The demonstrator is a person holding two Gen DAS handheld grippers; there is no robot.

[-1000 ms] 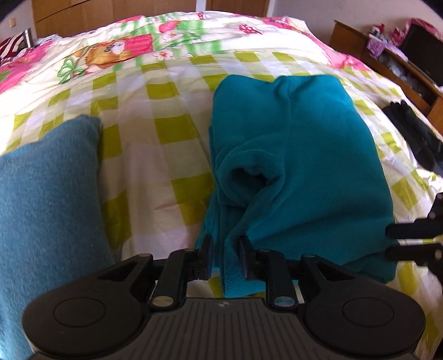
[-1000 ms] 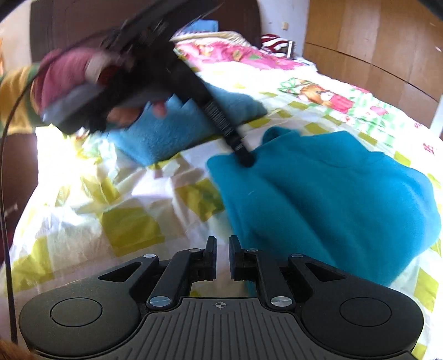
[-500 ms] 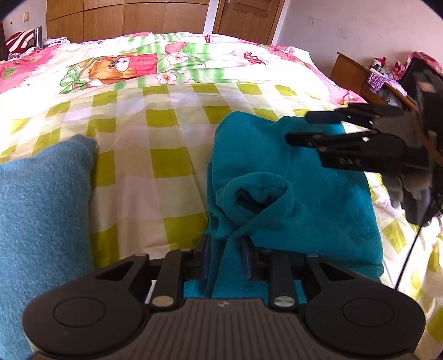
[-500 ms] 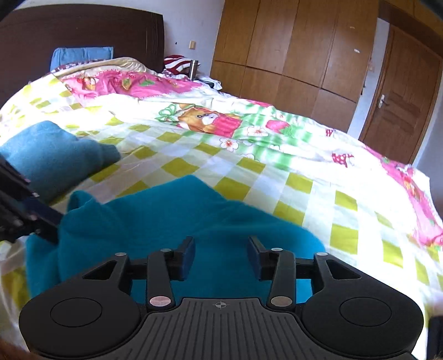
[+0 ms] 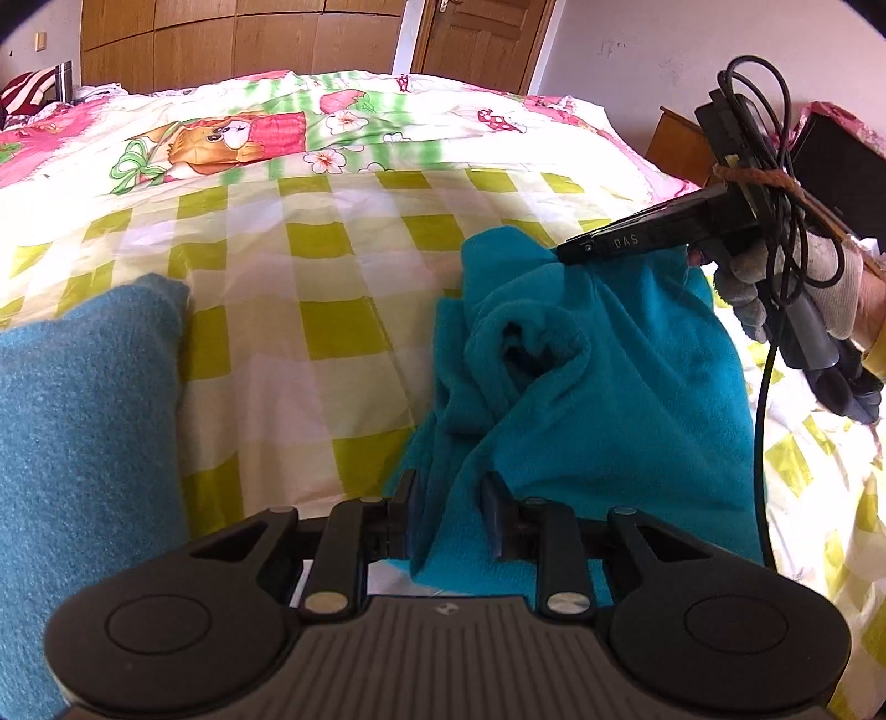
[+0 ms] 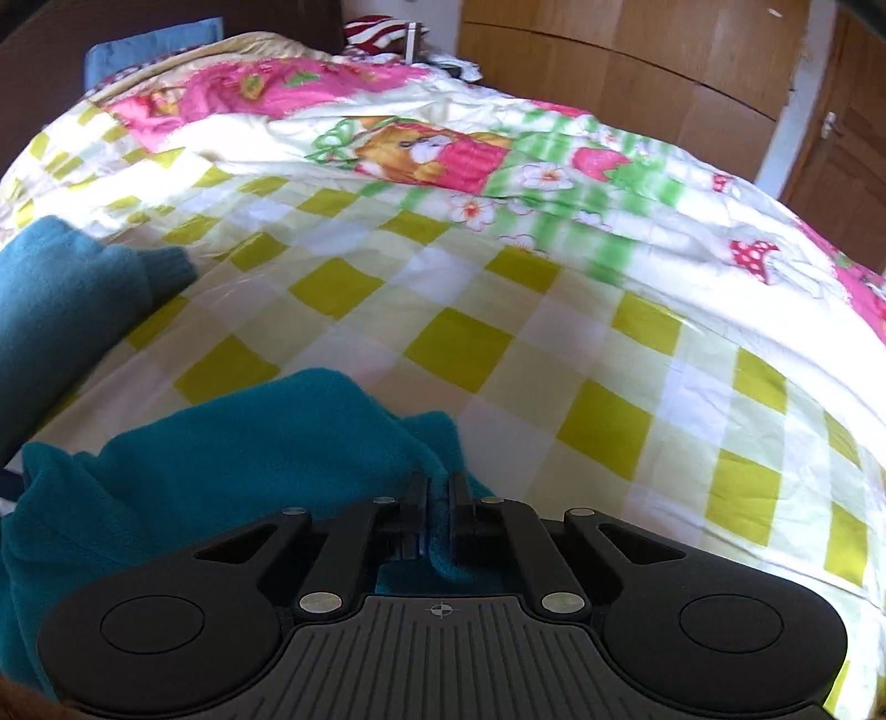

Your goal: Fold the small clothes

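A teal fleece garment (image 5: 609,387) lies bunched on the checked bedspread (image 5: 332,277). My left gripper (image 5: 449,515) is shut on its near edge, with cloth between the fingers. My right gripper (image 6: 437,515) is shut on the garment's far corner (image 6: 249,459); it also shows in the left wrist view (image 5: 576,252), pinching the far top corner of the cloth. A rolled sleeve opening (image 5: 526,343) sits in the middle of the garment.
A folded blue-grey fleece (image 5: 83,415) lies on the bed to the left, also seen in the right wrist view (image 6: 66,293). A wooden wardrobe (image 5: 221,39) and door stand beyond the bed. A dark cabinet (image 5: 830,160) stands at the right.
My right gripper went from open above the garment to shut on its far corner. My left gripper kept its hold on the near edge and lifted slightly.
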